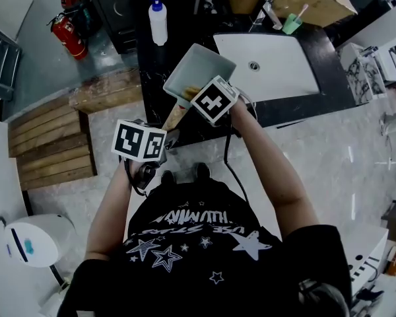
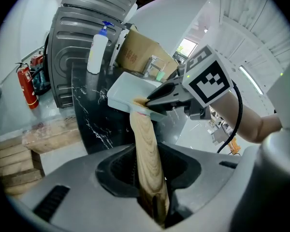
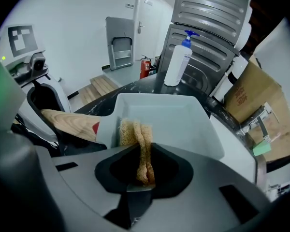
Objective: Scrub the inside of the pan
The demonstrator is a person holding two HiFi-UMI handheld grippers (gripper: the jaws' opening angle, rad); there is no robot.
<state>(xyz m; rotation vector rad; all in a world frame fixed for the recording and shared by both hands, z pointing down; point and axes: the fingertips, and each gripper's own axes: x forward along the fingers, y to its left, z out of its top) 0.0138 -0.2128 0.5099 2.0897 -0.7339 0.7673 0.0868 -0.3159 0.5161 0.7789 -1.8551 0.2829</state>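
Sponge (image 3: 134, 133) (clearest in right gripper view) fills right claw (image 3: 144, 175).

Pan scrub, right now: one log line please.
left gripper: shut on light wooden handle | right gripper: shut on tan fibrous scrub pad | pad: inside pale grey square pan, at handle-side wall

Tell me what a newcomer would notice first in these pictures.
First, the pale square pan, held over the black counter by its wooden handle, which the left gripper clamps. Next, the yellow sponge pinched in the right gripper, at the pan's inside near the handle. In the head view a white sink lies to the right.
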